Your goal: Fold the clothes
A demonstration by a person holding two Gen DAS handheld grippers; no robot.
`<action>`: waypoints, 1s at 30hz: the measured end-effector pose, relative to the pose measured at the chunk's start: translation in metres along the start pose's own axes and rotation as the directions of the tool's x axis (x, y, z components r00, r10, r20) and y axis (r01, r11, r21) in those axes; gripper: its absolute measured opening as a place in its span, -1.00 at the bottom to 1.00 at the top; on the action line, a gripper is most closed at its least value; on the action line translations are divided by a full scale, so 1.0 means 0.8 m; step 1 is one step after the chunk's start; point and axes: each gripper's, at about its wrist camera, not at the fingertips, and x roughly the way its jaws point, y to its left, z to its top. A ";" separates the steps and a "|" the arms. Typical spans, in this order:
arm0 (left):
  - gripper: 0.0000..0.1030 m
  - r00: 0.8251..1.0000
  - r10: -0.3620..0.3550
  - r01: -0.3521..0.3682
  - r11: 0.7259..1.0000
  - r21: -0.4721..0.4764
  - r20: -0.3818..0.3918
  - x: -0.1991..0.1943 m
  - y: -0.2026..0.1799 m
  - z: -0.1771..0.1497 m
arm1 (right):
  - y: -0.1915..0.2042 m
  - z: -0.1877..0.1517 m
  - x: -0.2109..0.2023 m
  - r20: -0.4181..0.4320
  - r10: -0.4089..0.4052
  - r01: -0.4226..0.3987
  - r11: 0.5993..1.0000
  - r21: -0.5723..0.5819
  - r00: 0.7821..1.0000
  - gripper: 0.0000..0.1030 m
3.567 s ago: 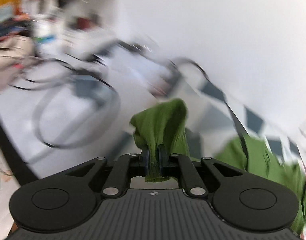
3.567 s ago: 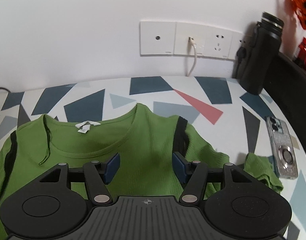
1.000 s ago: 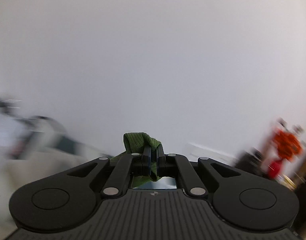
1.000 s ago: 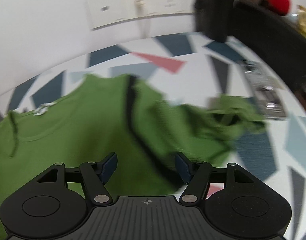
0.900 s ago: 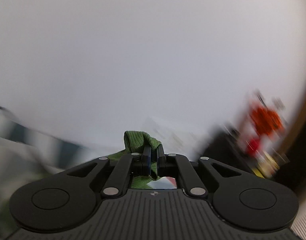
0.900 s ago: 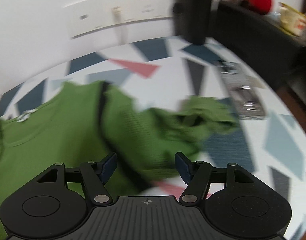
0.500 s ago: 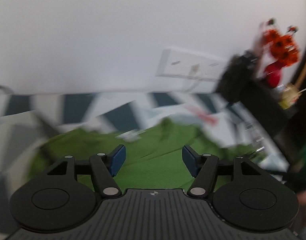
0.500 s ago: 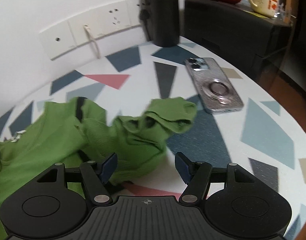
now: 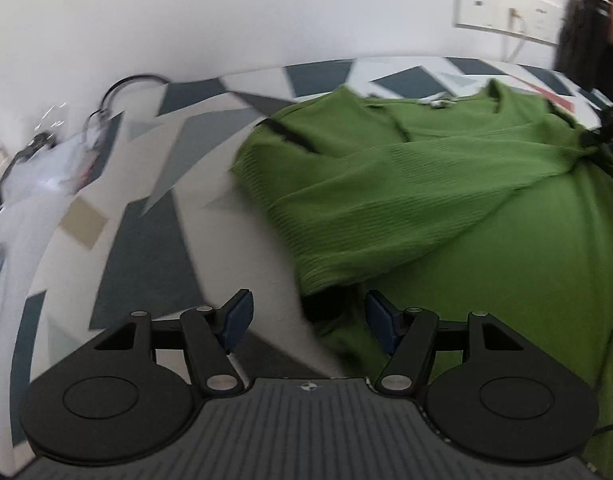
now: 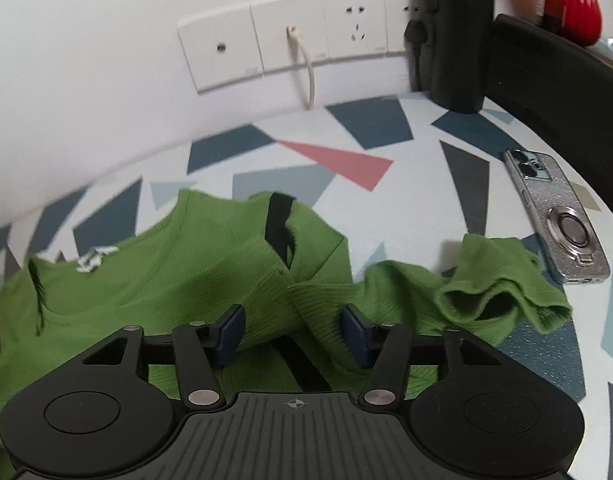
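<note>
Blue-padded fingers of the left gripper (image 9: 308, 322) stand wide apart and hold nothing; beneath the gap lie the edge of the green top (image 9: 446, 208) and the patterned tabletop (image 9: 146, 248). Whether the fingertips touch the cloth cannot be told. One sleeve (image 9: 386, 216) lies folded across the chest of the garment, its cuff end nearest the gripper. Left of the top the surface shows grey, dark blue and beige shapes on white, and farther off a blurred heap of white material with a looped black cable (image 9: 126, 84) near the wall.

The right gripper (image 10: 292, 330) is likewise spread open and empty, its pads hovering over the shoulder area of the green top (image 10: 178, 276), close above the ribbed fabric with a black trim strip (image 10: 278, 224) just ahead. The other sleeve (image 10: 486, 280) trails out to the right, rumpled, its open cuff resting just beside a phone (image 10: 562, 216) in a glittery case with a ring holder. A white neck label (image 10: 92, 258) shows at the collar.

Beyond the garment the tabletop carries a pink triangle among blue ones. At the back a white wall holds a row of sockets (image 10: 290, 48) with a white cable plugged in; a black bottle (image 10: 458, 36) stands to the right, and a red vase (image 10: 574, 8) sits on a dark ledge behind it.
</note>
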 end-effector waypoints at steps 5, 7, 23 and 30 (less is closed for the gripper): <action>0.24 1.000 0.006 -0.006 0.998 -0.067 0.013 0.000 0.013 -0.006 | -0.003 0.005 -0.048 0.134 -0.022 0.012 0.997 0.070 0.991 -0.06; 0.24 0.999 0.028 -0.026 0.998 -0.062 0.035 -0.002 0.011 -0.006 | -0.009 0.002 -0.058 0.151 0.049 -0.066 0.992 0.107 0.987 -0.06; 0.25 0.988 0.124 -0.120 0.991 -0.054 0.092 0.000 0.021 -0.007 | -0.055 -0.017 0.010 0.083 0.182 -0.201 0.892 0.405 0.980 -0.34; 0.28 0.992 0.093 -0.091 0.995 -0.029 0.087 0.004 0.029 -0.004 | -0.037 -0.006 0.016 0.018 0.166 -0.162 0.919 0.360 0.986 -0.70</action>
